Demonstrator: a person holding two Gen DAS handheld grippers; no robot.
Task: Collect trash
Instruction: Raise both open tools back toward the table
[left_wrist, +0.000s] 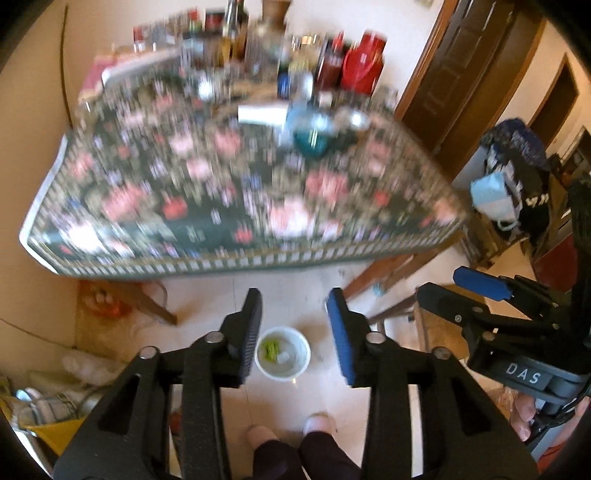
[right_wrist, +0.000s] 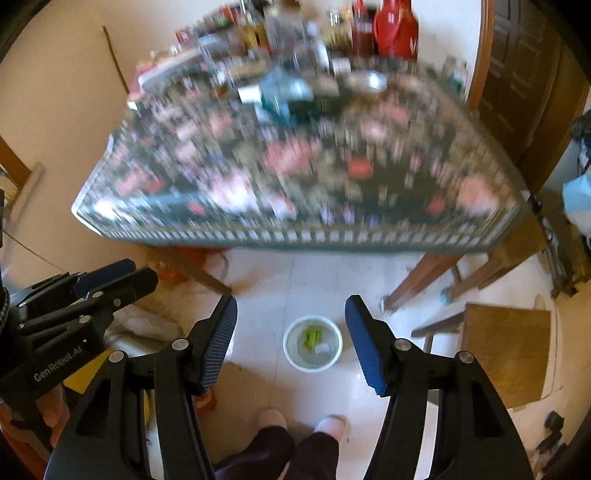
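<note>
both tongs hung over the pale tiled floor (left_wrist: 303, 295), in front of a desk (left_wrist: 236, 192) covered with a dark flowered cloth. the left tongs (left_wrist: 294, 332) stood spread, with nothing between the fingers, one dark pad on the left and one blue pad on the right. the right tongs (right_wrist: 291, 332) stood spread as well and held nothing. in the left wrist view the right tongs (left_wrist: 461, 284) showed at the right edge, beside the left pair and apart from it.

a small white bin (left_wrist: 283, 353) sat on the floor below the near edge of the desk, just ahead of the person's two feet (left_wrist: 288, 428). in both views it lay between the spread fingers but lower down, and neither pair touched it. inside the bin lay a crumpled green scrap (left_wrist: 270, 349) and a small pale bit (left_wrist: 283, 357) beside it.

the desk top was blurred. toward its far side stood a crowd of bottles and jars (left_wrist: 229, 40), a red container (left_wrist: 364, 59), a white tube-like thing (left_wrist: 262, 113) lying flat and a teal round thing (left_wrist: 312, 138) next to it. what among these was trash could not be told through the blur.

a low wooden stool (right_wrist: 506, 354) stood on the floor to the right of the bin, well apart from it.
</note>
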